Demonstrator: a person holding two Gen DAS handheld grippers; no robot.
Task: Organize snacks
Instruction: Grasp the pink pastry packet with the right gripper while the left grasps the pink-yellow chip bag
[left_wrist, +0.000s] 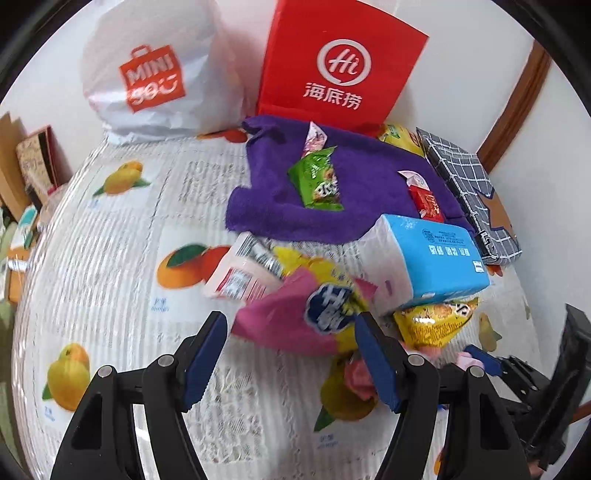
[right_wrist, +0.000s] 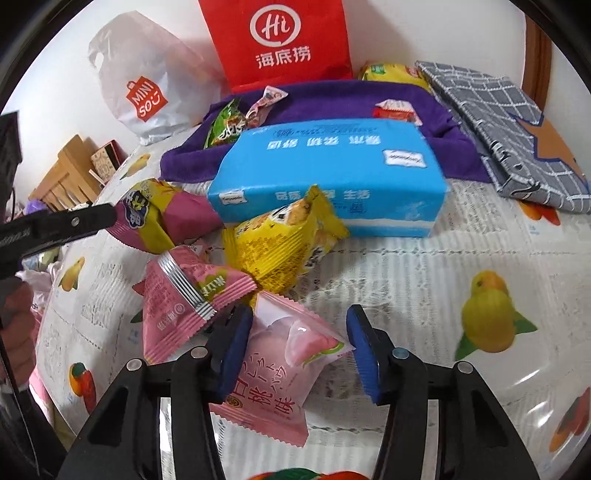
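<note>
**Snack stock on the fruit-print counter**

Your right gripper has its fingers spread on either side of a pale pink peach-flavour packet; the left finger looks to touch it, the right pad stands just clear. Your left gripper also has its fingers spread, with nothing between them, just short of a pink-and-yellow snack bag.

Items near the middle of the counter:
- pink triangular packet, just beside the peach packet
- yellow snack packet, leaning against the blue tissue pack
- pale pink packet, next to the pink-and-yellow bag

Items toward the far edge:
- purple towel, carrying a green packet, a small red packet and a pink-white sweet
- grey checked fabric case, at the towel's right
- red paper bag and white Miniso bag, standing behind
</note>
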